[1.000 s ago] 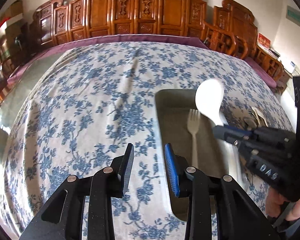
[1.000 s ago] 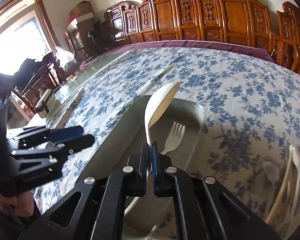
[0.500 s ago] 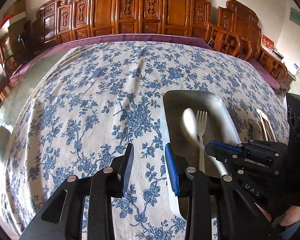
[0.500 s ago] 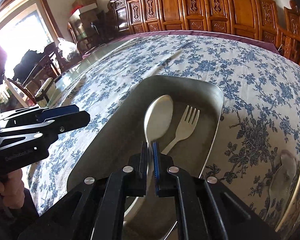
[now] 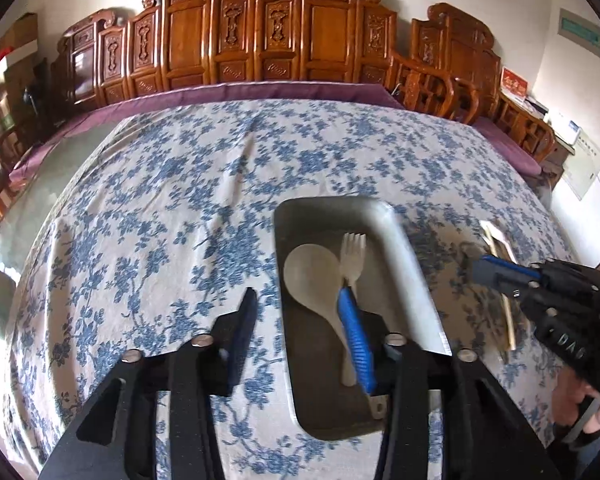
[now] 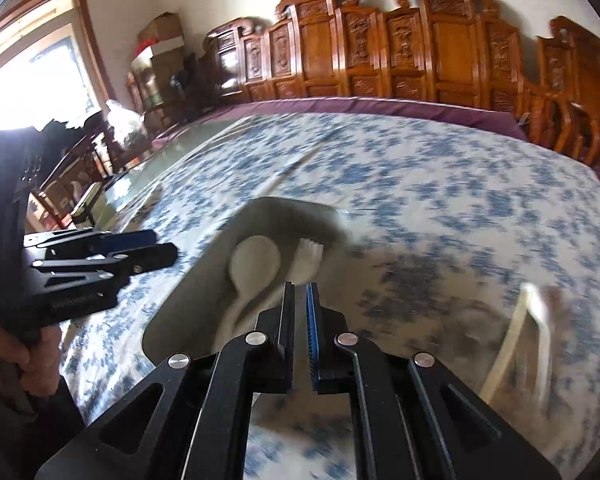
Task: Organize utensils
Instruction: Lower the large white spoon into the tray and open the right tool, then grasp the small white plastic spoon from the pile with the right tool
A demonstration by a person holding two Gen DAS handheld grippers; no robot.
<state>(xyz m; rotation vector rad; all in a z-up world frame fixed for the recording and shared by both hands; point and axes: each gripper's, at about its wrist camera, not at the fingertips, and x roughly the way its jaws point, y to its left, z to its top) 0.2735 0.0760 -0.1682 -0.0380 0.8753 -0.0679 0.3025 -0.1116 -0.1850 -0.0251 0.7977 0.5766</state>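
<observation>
My left tool point(image 5: 300, 320) hangs over the flowered desk point(image 5: 160, 220), its jaws opening with nothing between them. In the grey tray point(image 5: 404, 264) the white spoon point(image 5: 312, 276) and fork point(image 5: 352, 256) lie side by side, lengthwise, heads pointing away from me. My right tool point(image 6: 300, 300) stands nearly closed, empty, beside the tray.

You're in a home dining room: carved wooden chairs point(image 5: 268, 36) line the wall behind a big table under a blue-flowered cloth point(image 5: 160, 208).
</observation>
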